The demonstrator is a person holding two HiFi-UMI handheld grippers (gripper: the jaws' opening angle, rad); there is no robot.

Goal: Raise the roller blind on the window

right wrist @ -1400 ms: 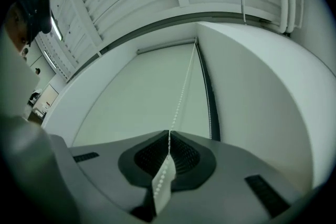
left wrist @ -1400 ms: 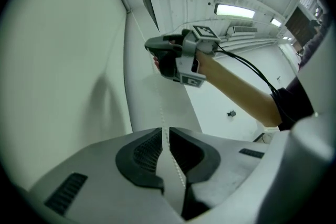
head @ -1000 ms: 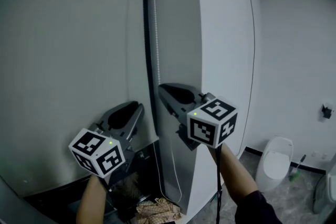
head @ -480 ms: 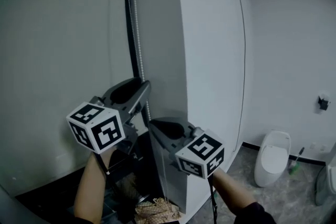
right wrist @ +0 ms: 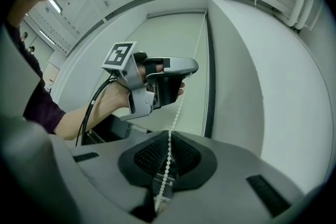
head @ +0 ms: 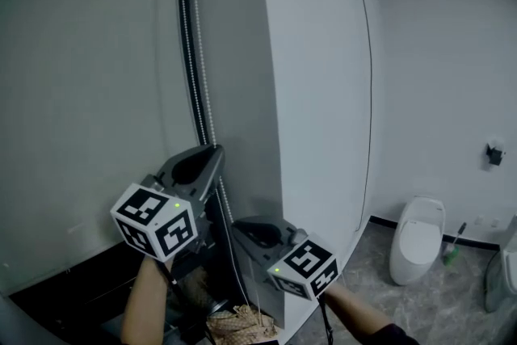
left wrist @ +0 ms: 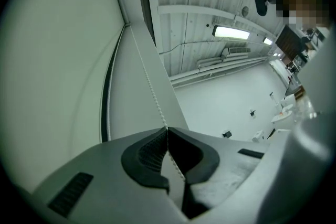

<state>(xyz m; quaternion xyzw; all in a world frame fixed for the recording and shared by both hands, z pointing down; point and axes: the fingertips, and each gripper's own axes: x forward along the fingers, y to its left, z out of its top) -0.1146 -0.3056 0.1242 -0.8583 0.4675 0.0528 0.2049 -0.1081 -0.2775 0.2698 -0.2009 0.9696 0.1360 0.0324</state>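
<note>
The pale grey roller blind [head: 81, 93] covers the window at the left. Its white bead chain [head: 199, 52] hangs beside a dark frame strip. My left gripper [head: 215, 160] has just closed its jaws on the bead chain [left wrist: 149, 77], which runs up from between the shut tips [left wrist: 167, 128]. Lower down, my right gripper [head: 245, 229] is shut on the same chain [right wrist: 180, 103]; the beads pass straight through its closed jaws [right wrist: 168, 135]. In the right gripper view the left gripper [right wrist: 190, 67] shows above, holding the chain.
A white wall column [head: 315, 93] stands right of the chain. Past it are a toilet [head: 416, 242], a brush [head: 452, 250] and a small wall fixture [head: 494, 151]. Crumpled material [head: 238, 325] lies on the floor below the grippers. A ceiling light [left wrist: 231, 33] glows overhead.
My right gripper has come down along the chain line and now sits below the left one. The left gripper, earlier lower and off to the left, has come onto the chain and shut.
</note>
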